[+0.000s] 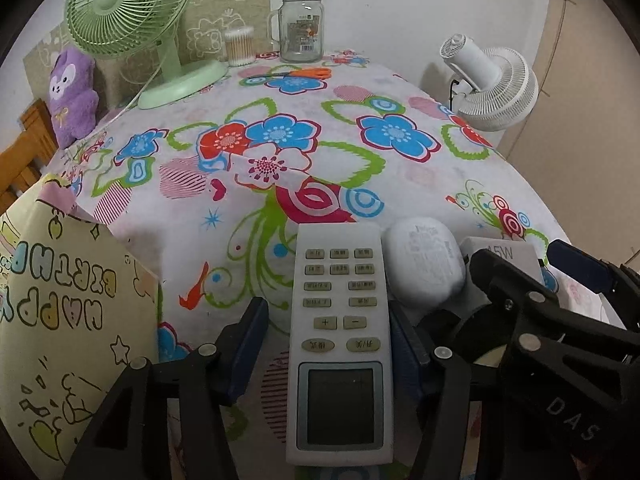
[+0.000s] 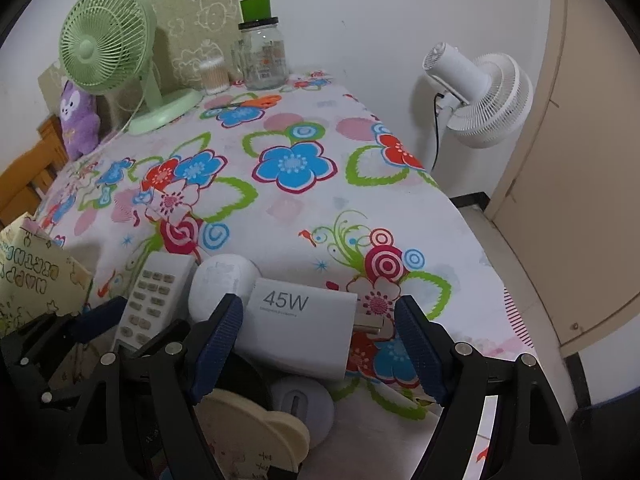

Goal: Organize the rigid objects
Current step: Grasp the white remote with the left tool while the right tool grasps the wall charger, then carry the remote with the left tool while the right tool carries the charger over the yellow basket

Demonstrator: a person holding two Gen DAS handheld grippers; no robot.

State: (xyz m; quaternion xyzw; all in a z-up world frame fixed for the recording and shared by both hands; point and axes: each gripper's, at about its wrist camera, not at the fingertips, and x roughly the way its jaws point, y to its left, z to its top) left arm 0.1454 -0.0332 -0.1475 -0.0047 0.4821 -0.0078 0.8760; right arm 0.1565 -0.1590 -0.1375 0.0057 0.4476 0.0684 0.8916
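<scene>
A white remote control (image 1: 340, 340) lies lengthwise on the flowered tablecloth (image 1: 280, 208), between the fingers of my left gripper (image 1: 326, 308). That gripper is open: its right pad sits against the remote's edge and a gap shows at its left pad. To the remote's right lie a white oval case (image 1: 426, 264) and a white 45W charger (image 2: 304, 328). My right gripper (image 2: 318, 304) is open and straddles the charger, its right pad clear of the plug prongs. In the right wrist view the remote (image 2: 156, 300) and the oval case (image 2: 222, 280) lie left of the charger.
A yellow birthday bag (image 1: 60, 320) stands at the near left. At the table's back are a green fan (image 1: 124, 20), a glass jar (image 1: 301, 28), cotton swabs (image 1: 239, 46) and orange scissors (image 1: 296, 74). A cream heart-shaped item (image 2: 256, 428) and a white disc (image 2: 304, 404) lie nearest. A white fan (image 2: 476, 100) stands past the right edge.
</scene>
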